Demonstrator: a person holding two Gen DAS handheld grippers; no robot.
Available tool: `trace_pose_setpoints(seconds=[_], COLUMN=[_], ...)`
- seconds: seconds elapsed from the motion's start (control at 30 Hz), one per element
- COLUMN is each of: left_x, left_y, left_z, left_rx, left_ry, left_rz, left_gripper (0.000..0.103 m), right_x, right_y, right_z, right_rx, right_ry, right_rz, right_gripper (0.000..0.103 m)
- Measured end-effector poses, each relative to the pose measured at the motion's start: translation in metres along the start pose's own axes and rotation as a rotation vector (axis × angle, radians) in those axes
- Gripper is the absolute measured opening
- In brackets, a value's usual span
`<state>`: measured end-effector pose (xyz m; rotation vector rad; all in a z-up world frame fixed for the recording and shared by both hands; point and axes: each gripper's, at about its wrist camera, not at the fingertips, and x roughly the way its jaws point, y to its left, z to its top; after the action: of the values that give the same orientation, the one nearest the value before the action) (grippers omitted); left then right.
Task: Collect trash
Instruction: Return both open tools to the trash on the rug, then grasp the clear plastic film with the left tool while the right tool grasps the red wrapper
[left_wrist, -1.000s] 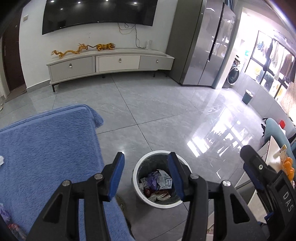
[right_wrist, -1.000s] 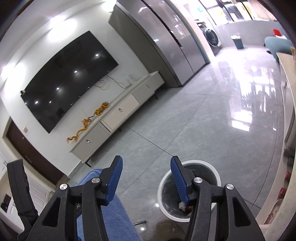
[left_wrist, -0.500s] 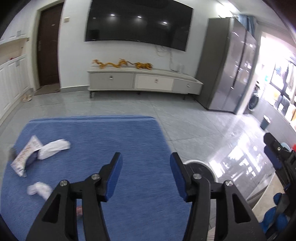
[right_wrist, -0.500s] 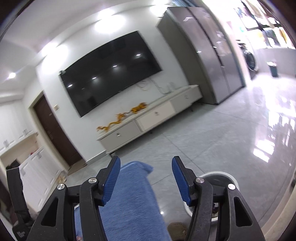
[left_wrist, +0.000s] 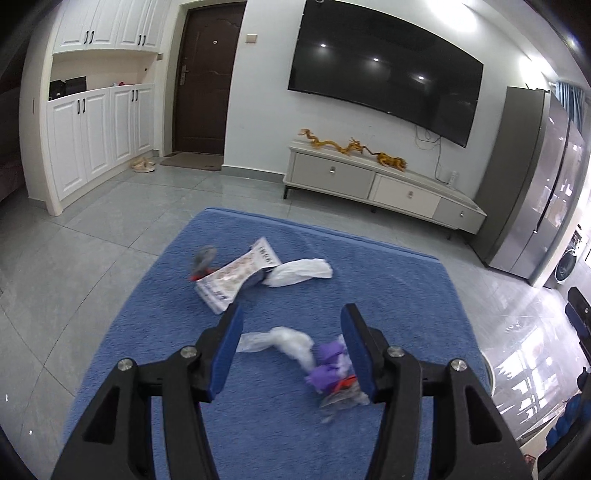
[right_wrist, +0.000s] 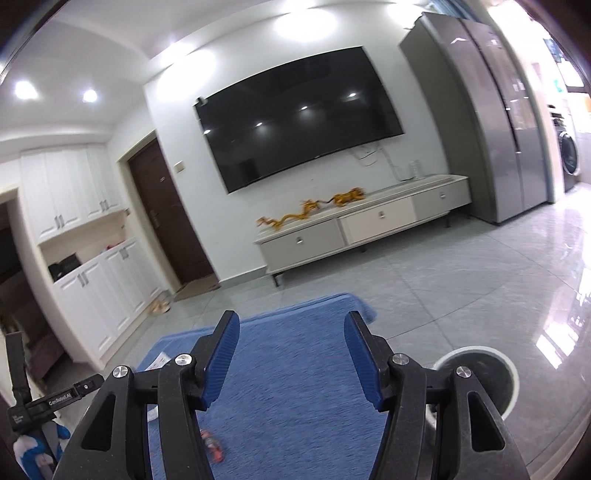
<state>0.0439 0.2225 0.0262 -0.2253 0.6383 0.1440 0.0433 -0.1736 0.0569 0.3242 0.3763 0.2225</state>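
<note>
Several scraps of trash (left_wrist: 291, 341) litter my blue surface (left_wrist: 388, 295) — both my left gripper (left_wrist: 291, 354) and right gripper (right_wrist: 291, 360) hang spread, pinching nothing.

Left camera: my left tongs (left_wrist: 291, 350) hang over the bench (left_wrist: 388, 280), which carries scattered trash. A printed packet (left_wrist: 236, 277) lies at mid-bench, a crumpled wrapper (left_wrist: 202, 258) touching its left end, a wad of tissue (left_wrist: 299, 271) just right of it. Nearer me, a plastic scrap (left_wrist: 280, 339) sits between the tong fingers, a bunched wrapper (left_wrist: 330, 363) against the right one. Behind the bench: floor, then the TV cabinet (left_wrist: 380, 184) under the wall TV (left_wrist: 384, 74); door (left_wrist: 203, 77) left, fridge (left_wrist: 532, 184) right.

Right camera: the trash bin (right_wrist: 480, 373) stands on the floor right of the bench, right tongs (right_wrist: 291, 350) above the bench edge.
</note>
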Motion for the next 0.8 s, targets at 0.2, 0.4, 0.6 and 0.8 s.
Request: trace_pose_setpoints(seconds=[0.2, 0.4, 0.6, 0.8], left_x=[0.012, 0.031, 0.052, 0.07], left_y=[0.02, 0.013, 0.008, 0.015], left_z=[-0.015, -0.033, -0.044, -0.046], left_rx=[-0.005, 0.044, 0.068, 0.079], left_ry=[0.041, 0.095, 0.145, 0.184], left_rz=[-0.005, -0.029, -0.099, -0.137], left_gripper=[0.053, 0.053, 0.053, 0.053], right_x=[0.022, 0.032, 0.051, 0.078], right_y=[0.024, 0.035, 0.032, 0.051], right_z=[-0.011, -0.032, -0.05, -0.075], right_rx=[-0.052, -0.086, -0.09, -0.125], right_ry=[0.048, 0.111, 0.189, 0.302], right_rz=[0.055, 0.092, 0.141, 0.226], right_gripper=[0.057, 0.057, 0.057, 0.057])
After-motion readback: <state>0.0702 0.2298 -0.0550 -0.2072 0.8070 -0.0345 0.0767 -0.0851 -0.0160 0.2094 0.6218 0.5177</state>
